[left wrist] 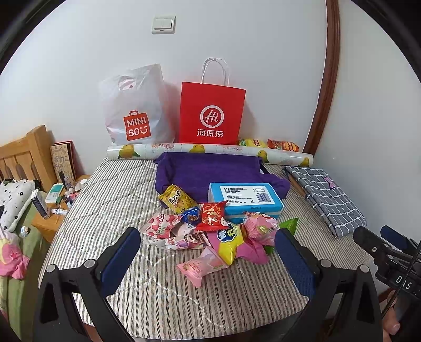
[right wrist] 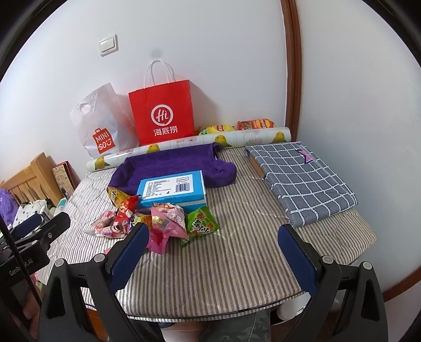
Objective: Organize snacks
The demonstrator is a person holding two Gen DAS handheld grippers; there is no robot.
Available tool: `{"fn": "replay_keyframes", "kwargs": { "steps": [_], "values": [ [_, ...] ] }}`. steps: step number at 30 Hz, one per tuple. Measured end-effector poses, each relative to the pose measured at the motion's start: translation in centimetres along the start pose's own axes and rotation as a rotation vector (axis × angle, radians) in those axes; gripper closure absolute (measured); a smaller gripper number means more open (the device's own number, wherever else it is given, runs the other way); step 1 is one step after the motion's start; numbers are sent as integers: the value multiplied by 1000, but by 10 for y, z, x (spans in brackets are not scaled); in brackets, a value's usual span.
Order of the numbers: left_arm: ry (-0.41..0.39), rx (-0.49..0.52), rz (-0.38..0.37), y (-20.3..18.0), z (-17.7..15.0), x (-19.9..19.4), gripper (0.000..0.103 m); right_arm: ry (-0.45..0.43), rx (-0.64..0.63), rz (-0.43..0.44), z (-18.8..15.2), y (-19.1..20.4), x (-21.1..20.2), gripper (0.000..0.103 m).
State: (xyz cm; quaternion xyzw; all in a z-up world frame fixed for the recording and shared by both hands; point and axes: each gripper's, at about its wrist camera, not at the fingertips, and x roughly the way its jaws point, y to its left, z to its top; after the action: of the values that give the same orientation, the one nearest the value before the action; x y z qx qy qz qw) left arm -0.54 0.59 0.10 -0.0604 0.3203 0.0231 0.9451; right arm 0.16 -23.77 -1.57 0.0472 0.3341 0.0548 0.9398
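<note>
- I am looking at a table (left wrist: 126, 189) under a striped cloth, pushed against a white wall (left wrist: 236, 39) with a light switch (left wrist: 163, 25) on it.
- At the back stand a white plastic bag (left wrist: 134, 107) and a red paper bag (left wrist: 211, 113), with a printed paper roll (left wrist: 210, 152) lying in front of them and two chip packets (left wrist: 268, 144) behind the roll.
- A purple cloth (left wrist: 205, 171) lies mid-table, and a blue box (left wrist: 244, 201) rests on its near edge.
- A folded checked cloth (right wrist: 302, 179) lies on the right side of the table, well apart from the snacks.
- The snack pile (left wrist: 210, 229) sits just in front of the box: a yellow packet (left wrist: 177, 198), a red packet (left wrist: 213, 215), pink wrappers (left wrist: 168, 229), and a green packet (right wrist: 201, 222) on its right edge.
- My left gripper (left wrist: 208, 257) is wide open, holding nothing. The pile lies straight ahead between its fingers (left wrist: 119, 260), and a pink packet (left wrist: 201, 265) lies nearest, inside the gap.
- My right gripper (right wrist: 210, 252) is also spread wide and empty. The pile lies ahead and to its left; the left finger (right wrist: 129, 255) overlaps the pile's near edge in view, while bare cloth fills the gap.
- I cannot tell whether either gripper touches the table.
- Each gripper shows at the edge of the other's view, side by side.
</note>
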Motion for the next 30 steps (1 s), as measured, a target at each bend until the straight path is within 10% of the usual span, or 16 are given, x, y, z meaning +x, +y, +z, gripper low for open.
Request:
{"fn": "replay_keyframes", "kwargs": {
  "steps": [30],
  "values": [
    [68, -2, 12, 24, -4, 40, 0, 42, -33, -29, -8, 8, 44, 6]
  ]
}}
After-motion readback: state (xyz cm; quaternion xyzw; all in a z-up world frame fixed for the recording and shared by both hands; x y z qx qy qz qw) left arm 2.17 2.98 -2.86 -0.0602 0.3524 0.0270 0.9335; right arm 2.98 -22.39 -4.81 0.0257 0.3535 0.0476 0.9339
